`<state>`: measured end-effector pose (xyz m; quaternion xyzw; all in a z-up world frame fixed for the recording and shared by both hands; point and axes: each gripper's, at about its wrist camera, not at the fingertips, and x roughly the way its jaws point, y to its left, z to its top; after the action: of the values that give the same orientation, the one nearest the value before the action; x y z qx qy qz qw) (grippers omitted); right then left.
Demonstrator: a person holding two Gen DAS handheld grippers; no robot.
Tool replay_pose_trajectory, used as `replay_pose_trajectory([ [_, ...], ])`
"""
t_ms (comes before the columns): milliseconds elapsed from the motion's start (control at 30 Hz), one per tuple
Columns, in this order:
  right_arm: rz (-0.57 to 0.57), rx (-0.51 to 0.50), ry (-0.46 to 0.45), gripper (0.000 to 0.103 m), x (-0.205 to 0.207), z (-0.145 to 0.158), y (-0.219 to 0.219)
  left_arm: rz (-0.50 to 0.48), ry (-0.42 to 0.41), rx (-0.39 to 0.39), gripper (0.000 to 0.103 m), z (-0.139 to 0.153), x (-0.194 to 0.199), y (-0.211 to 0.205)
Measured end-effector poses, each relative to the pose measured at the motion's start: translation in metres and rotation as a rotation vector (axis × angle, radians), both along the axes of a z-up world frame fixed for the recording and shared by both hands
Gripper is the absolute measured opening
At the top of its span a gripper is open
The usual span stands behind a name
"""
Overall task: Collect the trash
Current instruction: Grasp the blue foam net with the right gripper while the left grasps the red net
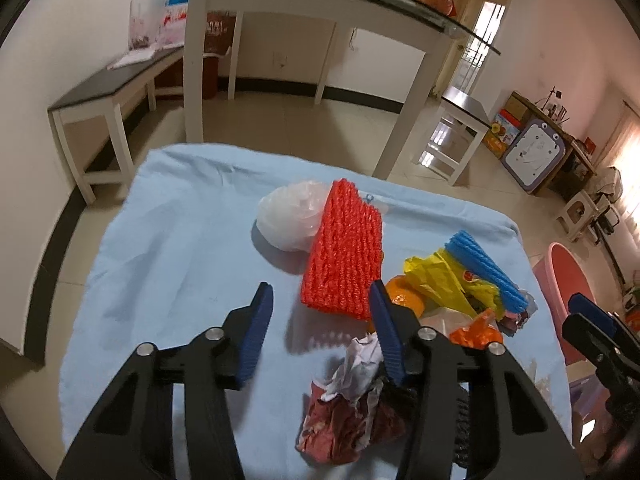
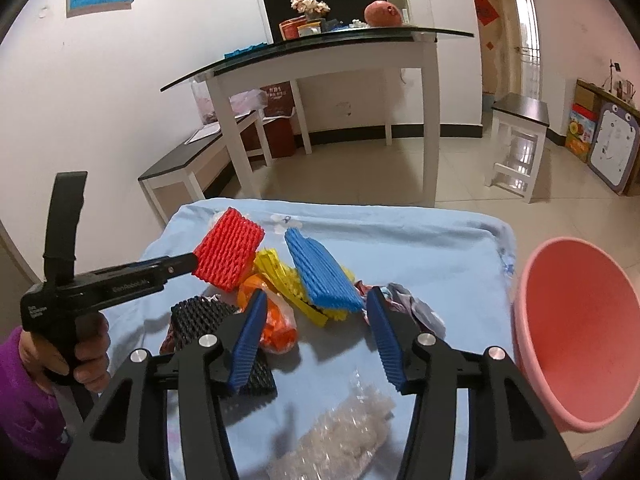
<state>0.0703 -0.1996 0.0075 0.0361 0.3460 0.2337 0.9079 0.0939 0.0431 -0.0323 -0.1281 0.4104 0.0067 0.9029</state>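
Observation:
A pile of trash lies on a table under a light blue cloth [image 1: 180, 240]. A red foam net [image 1: 344, 252] leans tilted against a white plastic bag [image 1: 288, 216]. My left gripper [image 1: 320, 294] is open. The red net's near edge sits between its fingers, the right pad at its corner and the left pad apart from it. My right gripper [image 2: 317, 300] is open just short of a blue foam net [image 2: 320, 276], whose near end lies between the tips, unpressed. Yellow netting [image 2: 280, 276], an orange bag [image 2: 276, 324] and a black foam net [image 2: 204, 312] lie around it.
A pink basin [image 2: 580, 332] stands off the table's right side. Crumpled red-and-white paper [image 1: 356, 400] lies under my left gripper. Clear plastic wrap [image 2: 344, 428] lies at the near edge. A hand in a purple sleeve [image 2: 84, 352] holds the left gripper. A glass-topped white table [image 2: 320, 52] stands beyond.

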Motion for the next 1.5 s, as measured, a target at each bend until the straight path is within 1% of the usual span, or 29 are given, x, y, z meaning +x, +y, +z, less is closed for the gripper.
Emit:
replay_pose_trajectory([
  [67, 0.008, 0.004, 0.009, 0.049, 0.007, -0.002, 0.003, -0.003, 0.007, -0.015, 0.041, -0.005, 0.005, 0.002],
  [133, 0.013, 0.001, 0.016, 0.048, 0.013, -0.004, 0.006, -0.011, 0.007, -0.022, 0.034, -0.006, 0.007, 0.001],
  [200, 0.015, -0.006, 0.024, 0.048, 0.019, -0.007, 0.009, -0.023, 0.004, -0.025, 0.025, -0.008, 0.009, 0.001],
  [233, 0.015, -0.006, 0.033, 0.047, 0.022, -0.009, 0.01, -0.025, 0.003, -0.027, 0.016, -0.009, 0.009, 0.001],
  [267, 0.016, -0.005, 0.04, 0.047, 0.025, -0.01, 0.011, -0.026, 0.004, -0.031, 0.011, -0.01, 0.009, 0.001],
  [333, 0.02, -0.008, 0.058, 0.045, 0.031, -0.014, 0.015, -0.028, -0.001, -0.04, 0.009, -0.01, 0.008, 0.001],
  [433, 0.029, -0.036, 0.07, 0.04, 0.036, -0.02, 0.022, -0.039, -0.018, -0.041, 0.008, -0.006, 0.004, 0.001],
  [467, 0.032, -0.043, 0.078, 0.036, 0.038, -0.023, 0.024, -0.041, -0.026, -0.04, 0.007, -0.005, 0.002, 0.002],
  [500, 0.033, -0.043, 0.088, 0.029, 0.039, -0.025, 0.025, -0.044, -0.038, -0.041, 0.007, -0.002, -0.001, 0.002],
  [533, 0.032, -0.039, 0.097, 0.027, 0.04, -0.027, 0.024, -0.047, -0.048, -0.042, 0.007, 0.0, -0.003, 0.002],
  [600, 0.03, -0.027, 0.111, 0.016, 0.041, -0.03, 0.022, -0.051, -0.068, -0.041, 0.007, 0.006, -0.008, 0.002],
  [667, 0.027, -0.026, 0.118, 0.007, 0.041, -0.031, 0.021, -0.054, -0.081, -0.041, 0.007, 0.011, -0.012, 0.001],
  [767, 0.016, -0.005, 0.115, 0.006, 0.037, -0.027, 0.016, -0.053, -0.101, -0.045, 0.007, 0.02, -0.018, 0.001],
  [933, 0.0, 0.05, 0.062, 0.006, 0.02, -0.006, 0.001, -0.056, -0.137, -0.048, 0.007, 0.038, -0.029, -0.001],
  [1167, -0.076, 0.111, 0.004, 0.006, -0.009, 0.017, -0.037, -0.094, -0.19, -0.059, 0.007, 0.063, -0.044, -0.017],
  [1300, -0.149, 0.123, -0.006, 0.006, -0.019, 0.023, -0.066, -0.154, -0.197, -0.076, 0.007, 0.07, -0.044, -0.043],
  [1500, -0.3, 0.112, -0.007, 0.006, -0.034, 0.022, -0.125, -0.288, -0.202, -0.085, 0.007, 0.077, -0.037, -0.107],
])
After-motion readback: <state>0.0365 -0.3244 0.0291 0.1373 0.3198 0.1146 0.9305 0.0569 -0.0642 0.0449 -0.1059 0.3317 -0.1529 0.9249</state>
